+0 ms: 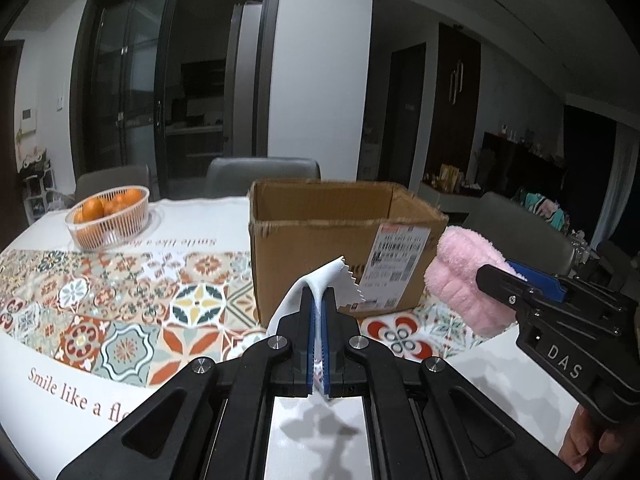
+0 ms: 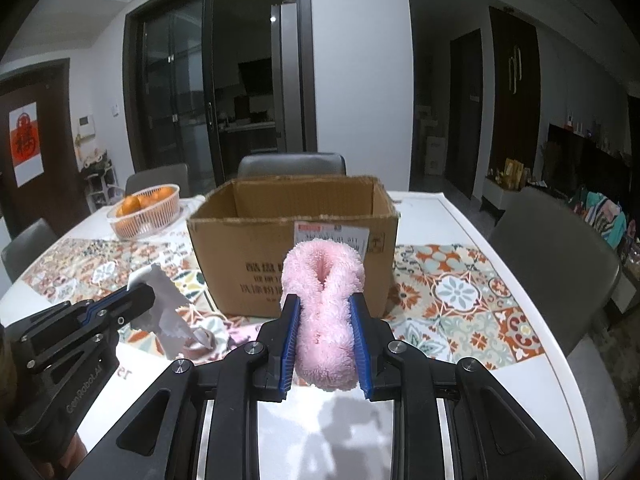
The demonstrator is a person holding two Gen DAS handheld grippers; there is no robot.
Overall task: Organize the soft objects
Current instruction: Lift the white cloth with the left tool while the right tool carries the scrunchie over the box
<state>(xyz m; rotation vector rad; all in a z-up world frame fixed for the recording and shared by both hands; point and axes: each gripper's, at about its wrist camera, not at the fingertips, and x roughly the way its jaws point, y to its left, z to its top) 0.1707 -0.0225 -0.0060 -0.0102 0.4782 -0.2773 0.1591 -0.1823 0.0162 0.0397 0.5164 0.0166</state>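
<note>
My left gripper (image 1: 319, 300) is shut on a thin white cloth (image 1: 332, 280) with a zigzag edge, held above the table in front of the open cardboard box (image 1: 340, 252). It also shows at the left of the right wrist view (image 2: 140, 300), where the white cloth (image 2: 168, 312) hangs from it. My right gripper (image 2: 325, 308) is shut on a fluffy pink towel (image 2: 324, 300), held above the table just before the box (image 2: 288, 248). In the left wrist view the pink towel (image 1: 464, 276) and right gripper (image 1: 520, 280) sit right of the box.
A white basket of oranges (image 1: 108, 216) stands at the table's far left, seen too in the right wrist view (image 2: 146, 210). A patterned table mat (image 1: 100, 300) covers the table. Grey chairs (image 2: 556, 248) ring the table.
</note>
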